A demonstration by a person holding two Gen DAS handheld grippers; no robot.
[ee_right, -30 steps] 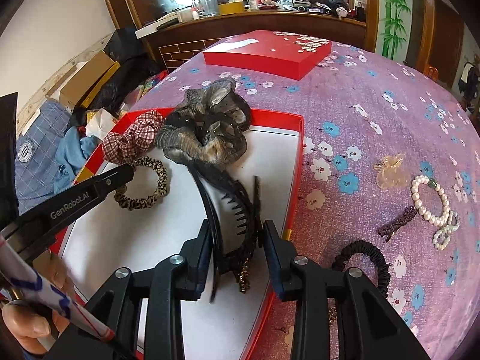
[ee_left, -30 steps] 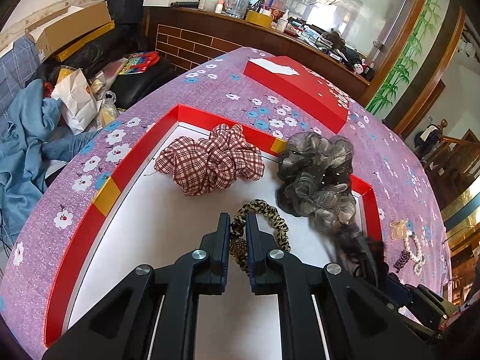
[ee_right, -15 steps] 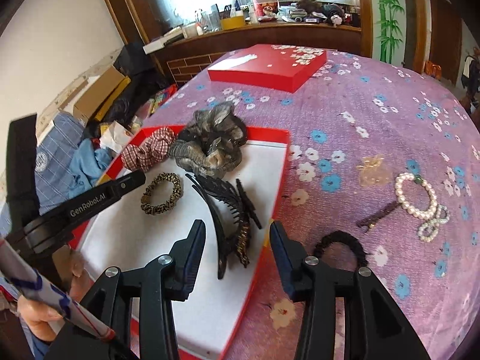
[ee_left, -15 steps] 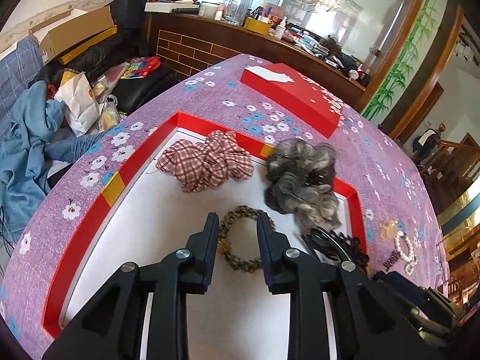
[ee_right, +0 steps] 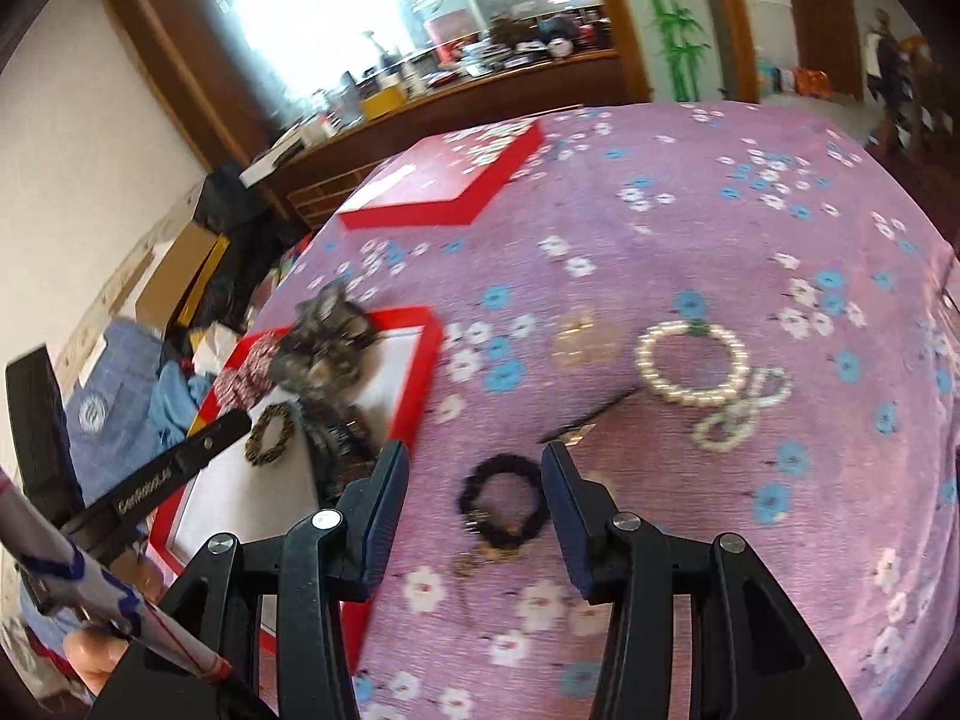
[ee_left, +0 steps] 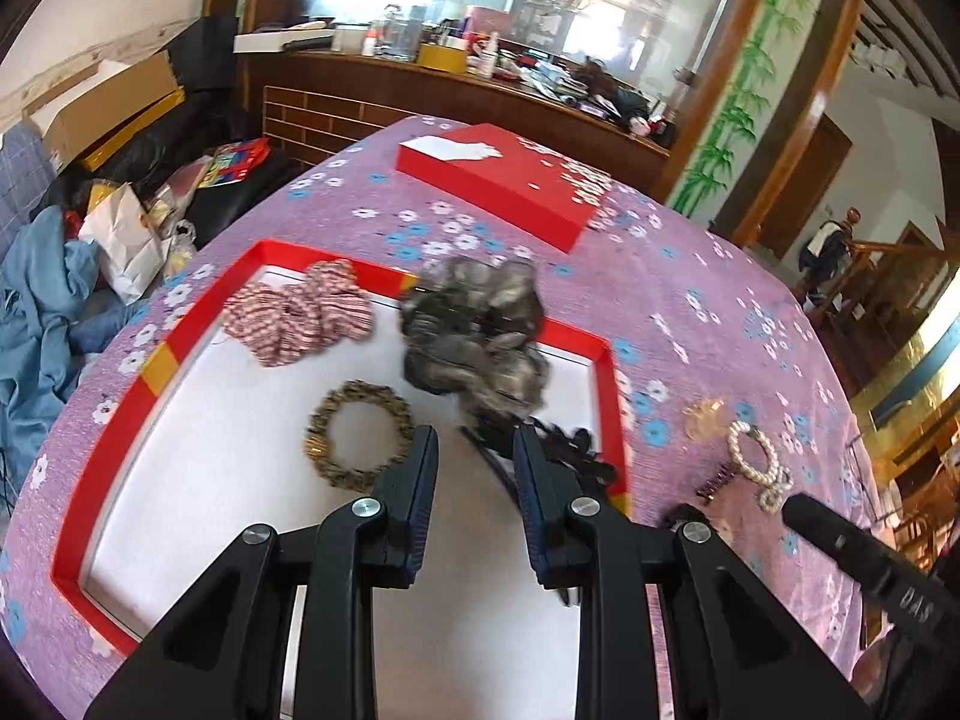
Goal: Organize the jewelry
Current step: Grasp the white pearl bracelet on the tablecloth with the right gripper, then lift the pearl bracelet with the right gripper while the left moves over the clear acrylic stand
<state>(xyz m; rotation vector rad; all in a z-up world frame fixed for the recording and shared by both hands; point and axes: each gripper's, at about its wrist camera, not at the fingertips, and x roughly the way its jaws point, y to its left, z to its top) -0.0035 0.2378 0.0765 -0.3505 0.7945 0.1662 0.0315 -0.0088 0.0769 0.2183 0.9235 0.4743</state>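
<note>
The leopard band (ee_left: pixel 359 435) and the comb clip (ee_left: pixel 543 450) have been released in the red tray (ee_left: pixel 108 450). Both tools, left (ee_left: pixel 474 462) and right (ee_right: pixel 475 483), are seen open and empty. The black band (ee_right: pixel 503 501) on the table (ee_right: pixel 720 228) is now framed by the right tool.

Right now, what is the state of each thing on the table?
Red box: open, lid off, lying apart.
Plaid scrunchie: in box.
Grey scrunchie: in box.
Leopard tie: in box.
Black tie: on cloth, outside.
Pearl bracelet: on cloth, outside.
Left gripper: open, empty.
Right gripper: open, empty.
</note>
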